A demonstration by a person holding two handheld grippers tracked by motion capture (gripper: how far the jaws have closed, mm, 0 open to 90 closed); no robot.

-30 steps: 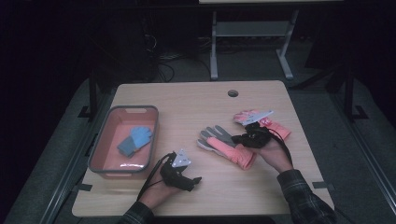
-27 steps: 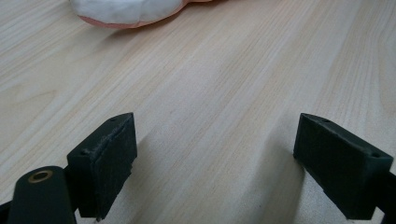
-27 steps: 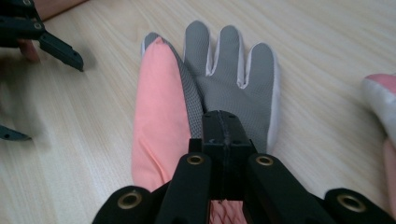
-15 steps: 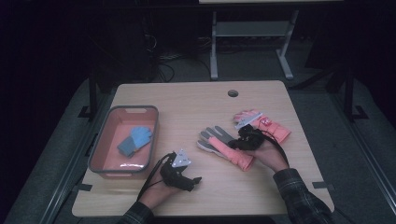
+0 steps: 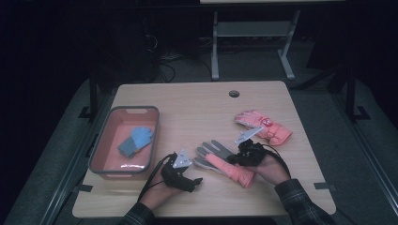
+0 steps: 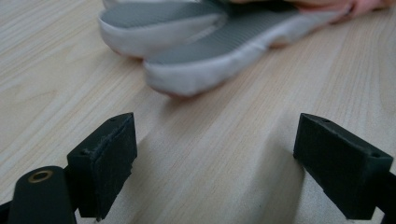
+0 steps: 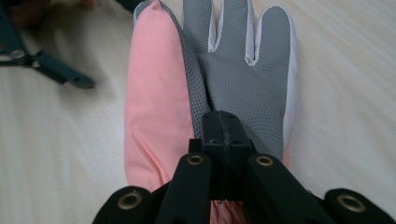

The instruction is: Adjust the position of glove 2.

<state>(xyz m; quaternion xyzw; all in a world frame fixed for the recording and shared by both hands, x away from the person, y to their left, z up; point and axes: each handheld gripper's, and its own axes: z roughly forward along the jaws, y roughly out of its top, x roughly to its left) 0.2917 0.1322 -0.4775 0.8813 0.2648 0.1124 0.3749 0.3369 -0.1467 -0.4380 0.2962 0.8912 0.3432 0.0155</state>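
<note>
A pink glove with a grey palm (image 5: 220,161) lies palm up on the wooden table (image 5: 187,108), fingers pointing left. My right gripper (image 5: 236,159) rests on its palm near the cuff. In the right gripper view the jaws (image 7: 225,135) are pressed together over the grey palm (image 7: 243,79), with pink fabric showing between the arms just behind the pads. My left gripper (image 5: 197,180) lies low on the table near the front edge. Its jaws (image 6: 224,172) stand wide apart over bare wood, with the glove's grey fingertips (image 6: 205,60) just ahead.
A second pink glove (image 5: 264,125) lies at the right behind my right hand. A red bin (image 5: 101,150) at the left holds a blue glove (image 5: 136,140). A cable hole (image 5: 234,93) sits near the far edge. A metal stand (image 5: 253,42) rises beyond the table.
My right gripper has moved toward the front edge, and the pink and grey glove has slid that way with it. The left gripper has stayed in place.
</note>
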